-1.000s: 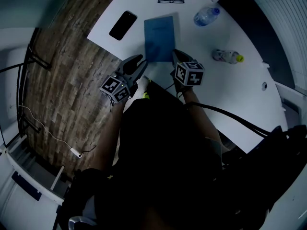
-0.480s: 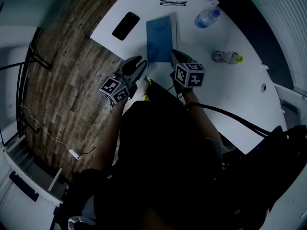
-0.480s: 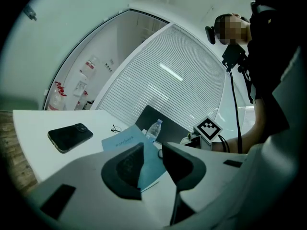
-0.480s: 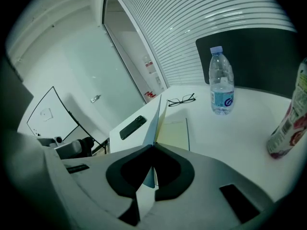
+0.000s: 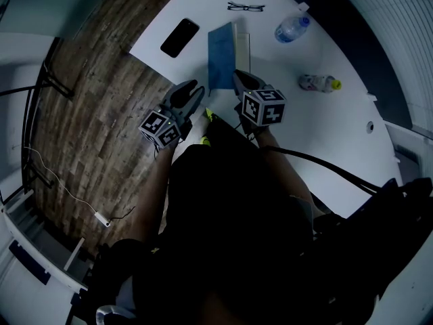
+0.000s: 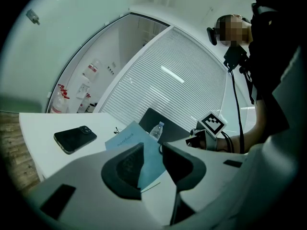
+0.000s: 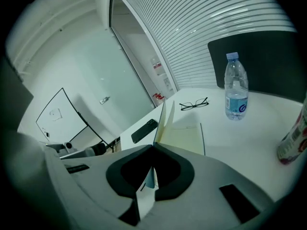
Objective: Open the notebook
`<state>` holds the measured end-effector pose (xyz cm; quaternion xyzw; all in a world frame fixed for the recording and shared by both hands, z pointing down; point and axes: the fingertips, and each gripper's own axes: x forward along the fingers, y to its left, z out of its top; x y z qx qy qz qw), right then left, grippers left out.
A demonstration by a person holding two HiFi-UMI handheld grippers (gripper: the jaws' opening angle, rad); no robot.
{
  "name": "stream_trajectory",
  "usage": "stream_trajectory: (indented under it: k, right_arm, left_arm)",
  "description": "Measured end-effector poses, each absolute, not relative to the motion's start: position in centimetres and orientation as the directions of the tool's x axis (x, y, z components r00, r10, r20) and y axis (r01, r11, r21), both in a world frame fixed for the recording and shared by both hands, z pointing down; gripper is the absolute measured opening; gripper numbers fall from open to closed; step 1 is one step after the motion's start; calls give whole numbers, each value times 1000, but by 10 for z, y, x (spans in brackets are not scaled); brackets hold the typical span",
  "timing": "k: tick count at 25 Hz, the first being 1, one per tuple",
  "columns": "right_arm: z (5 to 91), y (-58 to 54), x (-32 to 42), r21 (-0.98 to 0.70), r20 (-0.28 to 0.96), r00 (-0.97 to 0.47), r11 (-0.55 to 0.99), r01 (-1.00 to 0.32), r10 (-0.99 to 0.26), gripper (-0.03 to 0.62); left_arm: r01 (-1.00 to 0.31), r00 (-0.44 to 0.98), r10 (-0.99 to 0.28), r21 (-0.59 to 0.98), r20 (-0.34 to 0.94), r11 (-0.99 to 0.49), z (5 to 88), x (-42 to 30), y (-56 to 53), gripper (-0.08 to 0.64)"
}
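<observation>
Obs.: notebook (image 5: 222, 53) lies on the white table (image 5: 325, 134), upper centre of the head view, just beyond both claws. Its blue cover is raised from its right-hand edge and stands nearly upright, the hinge along the left. Cream pages (image 7: 187, 138) are exposed flat beneath it.

Right claw (image 7: 152, 152): pressed together on the near free corner of the cover, thin card pinched between the pads. A pinch at this corner, far from the hinge, gives the longest lever, so the cover swings while the page block stays down under its own weight. One loose leaf appears to stand up with the cover; not sure whether it is also in the pinch.

Left claw (image 6: 152, 150): spread, nothing between the pads. It hovers low at the notebook's near left corner, apart from it as far as I can tell. Judgement: kept ready to steady the book if it slides or lifts.

Bystanders: phone (image 5: 180, 37) left of the notebook, glasses (image 5: 245, 7) above it, water bottle (image 7: 236, 92) and a second, lying bottle (image 5: 318, 82) to the right. All are apart from the notebook, though the phone lies on the side where the cover must land.

Status: opening roughly half done; cover not yet laid flat.
</observation>
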<state>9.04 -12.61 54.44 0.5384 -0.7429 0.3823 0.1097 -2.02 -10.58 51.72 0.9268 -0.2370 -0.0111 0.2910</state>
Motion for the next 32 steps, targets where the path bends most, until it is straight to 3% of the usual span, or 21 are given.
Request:
stream_trajectory:
  k: [32]
  right_arm:
    - [525, -147, -8, -464, 499, -609, 403, -789, -617, 11]
  left_arm:
    - [-527, 819, -563, 531, 110, -663, 509, -62, -108, 120]
